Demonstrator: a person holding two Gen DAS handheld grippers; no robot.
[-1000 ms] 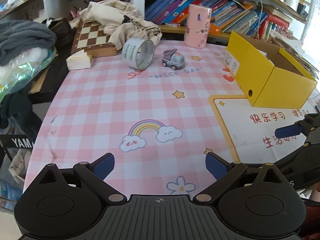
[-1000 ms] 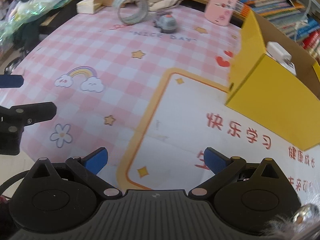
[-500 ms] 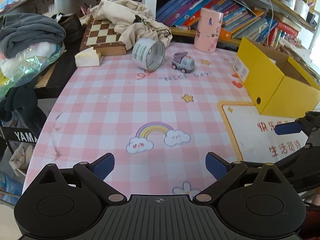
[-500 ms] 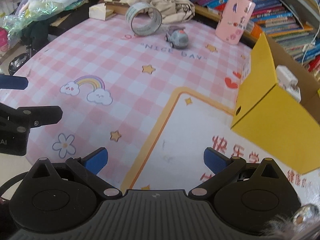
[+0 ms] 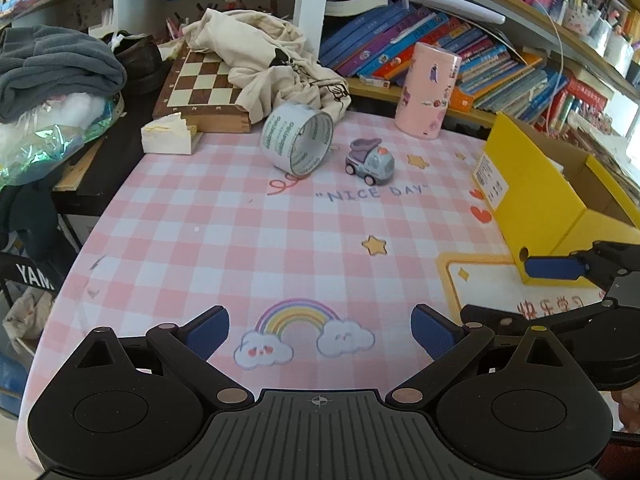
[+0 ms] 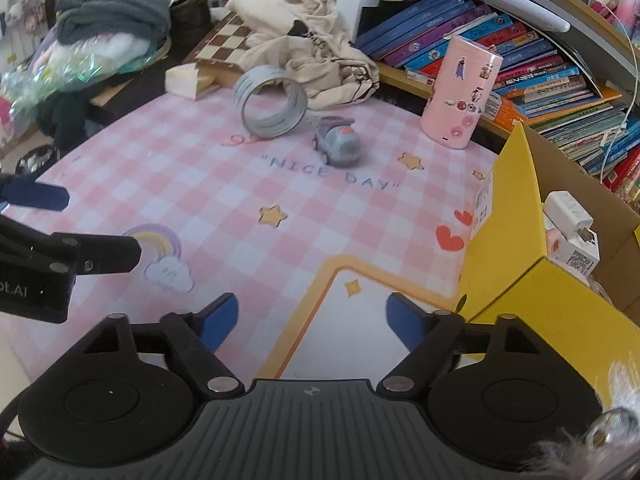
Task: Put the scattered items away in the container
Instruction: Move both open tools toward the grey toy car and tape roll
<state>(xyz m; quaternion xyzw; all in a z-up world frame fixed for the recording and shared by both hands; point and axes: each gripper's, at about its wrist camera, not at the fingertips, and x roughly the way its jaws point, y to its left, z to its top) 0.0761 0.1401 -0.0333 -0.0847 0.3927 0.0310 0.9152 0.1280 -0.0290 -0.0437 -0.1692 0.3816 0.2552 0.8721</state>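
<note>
Both tools pull back, widening the view of the tabletop.
Left tool (image 5: pixel 320 328) and right tool (image 6: pixel 312 316) released, empty; tape roll (image 5: pixel 297 139), toy car (image 5: pixel 369 161) near far edge; approach squarely toward yellow box (image 6: pixel 516 240).

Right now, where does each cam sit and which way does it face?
Left wrist: on the left gripper, low at the mat's near edge, facing the shelf; right gripper intrudes at right.
Right wrist: on the right gripper, beside the yellow box, facing the same way; left gripper's fingers at left.
Shared: tape roll, toy car, pink canister.
</note>
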